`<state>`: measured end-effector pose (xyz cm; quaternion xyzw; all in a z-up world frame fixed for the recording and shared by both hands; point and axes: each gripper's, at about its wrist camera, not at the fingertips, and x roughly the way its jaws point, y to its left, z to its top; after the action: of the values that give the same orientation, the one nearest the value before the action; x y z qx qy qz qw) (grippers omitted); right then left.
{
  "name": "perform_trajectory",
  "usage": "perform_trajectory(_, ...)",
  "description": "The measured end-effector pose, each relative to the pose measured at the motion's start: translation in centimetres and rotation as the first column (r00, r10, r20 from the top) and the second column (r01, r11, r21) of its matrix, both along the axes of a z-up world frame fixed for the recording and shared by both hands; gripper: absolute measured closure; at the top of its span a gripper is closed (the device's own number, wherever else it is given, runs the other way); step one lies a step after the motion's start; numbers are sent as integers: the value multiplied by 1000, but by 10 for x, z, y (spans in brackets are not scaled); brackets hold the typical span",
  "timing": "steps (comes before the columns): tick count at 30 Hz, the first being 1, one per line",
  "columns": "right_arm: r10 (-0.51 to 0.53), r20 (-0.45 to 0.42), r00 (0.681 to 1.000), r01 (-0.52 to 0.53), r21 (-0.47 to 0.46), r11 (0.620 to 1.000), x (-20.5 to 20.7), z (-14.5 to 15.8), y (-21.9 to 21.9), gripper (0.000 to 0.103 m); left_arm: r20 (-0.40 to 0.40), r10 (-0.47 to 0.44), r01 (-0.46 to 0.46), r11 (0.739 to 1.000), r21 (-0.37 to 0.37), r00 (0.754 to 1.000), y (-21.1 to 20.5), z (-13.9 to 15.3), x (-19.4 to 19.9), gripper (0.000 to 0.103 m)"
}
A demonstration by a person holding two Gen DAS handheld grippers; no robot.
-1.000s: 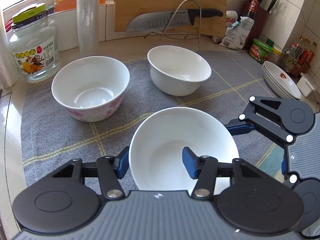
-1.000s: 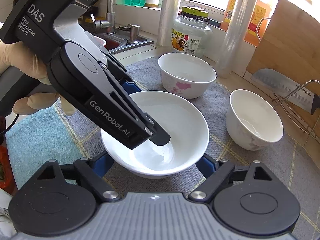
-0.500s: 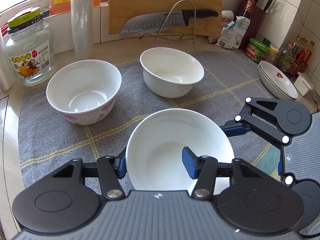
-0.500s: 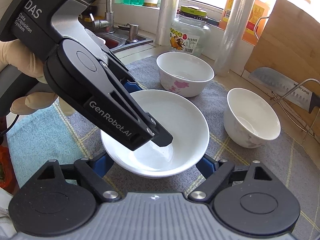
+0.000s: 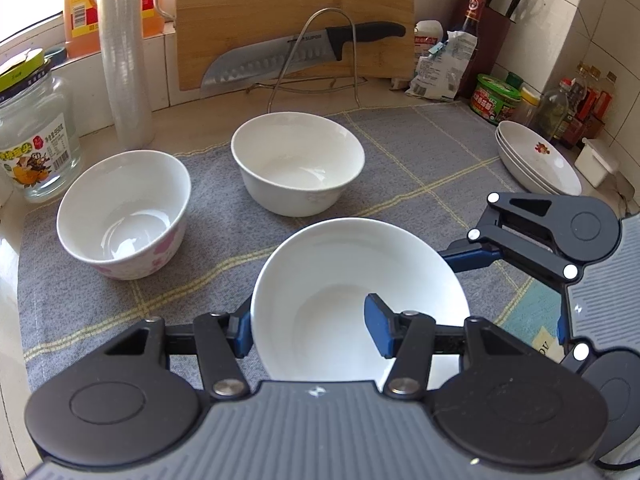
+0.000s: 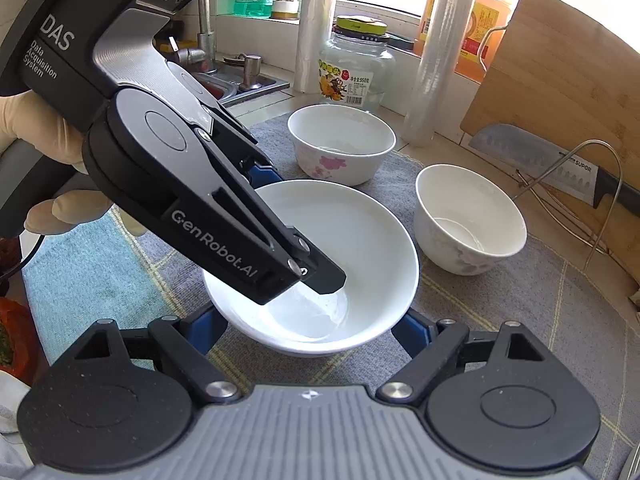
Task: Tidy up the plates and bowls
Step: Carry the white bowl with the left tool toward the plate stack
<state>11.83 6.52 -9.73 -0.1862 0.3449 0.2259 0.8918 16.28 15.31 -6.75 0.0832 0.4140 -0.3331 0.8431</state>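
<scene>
A plain white bowl sits on the grey mat. My left gripper straddles its near rim, one blue finger outside and one inside, and looks shut on it; the bowl also shows in the right wrist view. My right gripper is open, with a finger on each side of the same bowl, not touching. A flowered bowl stands at the left, and another white bowl behind. A stack of plates lies at the right.
A glass jar and a plastic roll stand at the back left. A cutting board with a knife on a wire rack stands behind. Bottles and a knife block are at the back right. A sink lies beyond.
The left wrist view has shifted: the two far bowls sit further left and lower than before. The held bowl keeps its place between the fingers. The right gripper stays open around it.
</scene>
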Motion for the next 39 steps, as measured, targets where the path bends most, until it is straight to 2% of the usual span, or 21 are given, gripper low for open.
perform_trajectory(25,-107,23,994,106,15,994,-29,12,-99,12,29,-122,122,992,16,992,-104,10,-14,49)
perform_trajectory(39,-170,22,985,169,15,985,-33,4,-125,12,41,-196,195,980,30,980,-145,9,-7,49)
